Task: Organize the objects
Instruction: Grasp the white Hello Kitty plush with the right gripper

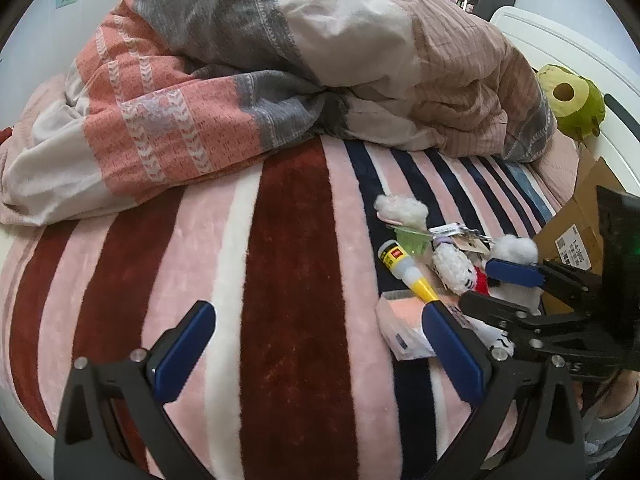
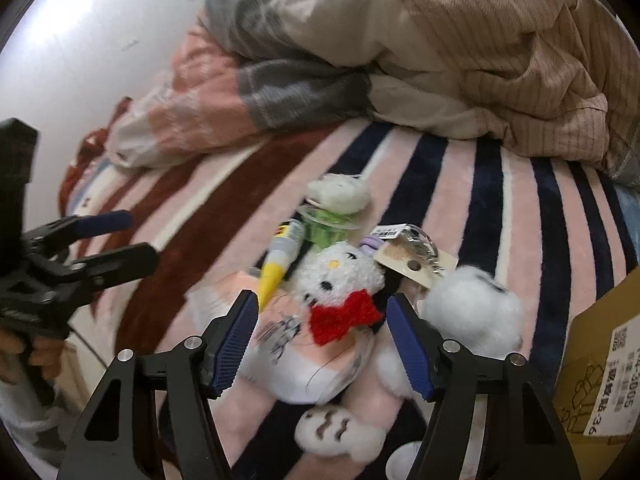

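A small pile lies on the striped blanket: a white plush kitten with a red bow, a yellow-tipped glue bottle, a green cup, a tagged keyring, white fluffy balls and a pink-and-white soft toy underneath. My right gripper hangs over the pile, open, with the kitten's red bow between its blue pads; neither pad presses on it. Left of the pile, my left gripper stands open above bare blanket with nothing between its fingers. A pink packet lies by its right finger.
A crumpled duvet fills the far half of the bed. An open cardboard box stands at the bed's right edge, close to the pile. A green avocado plush rests against the white headboard. A wall runs along the left.
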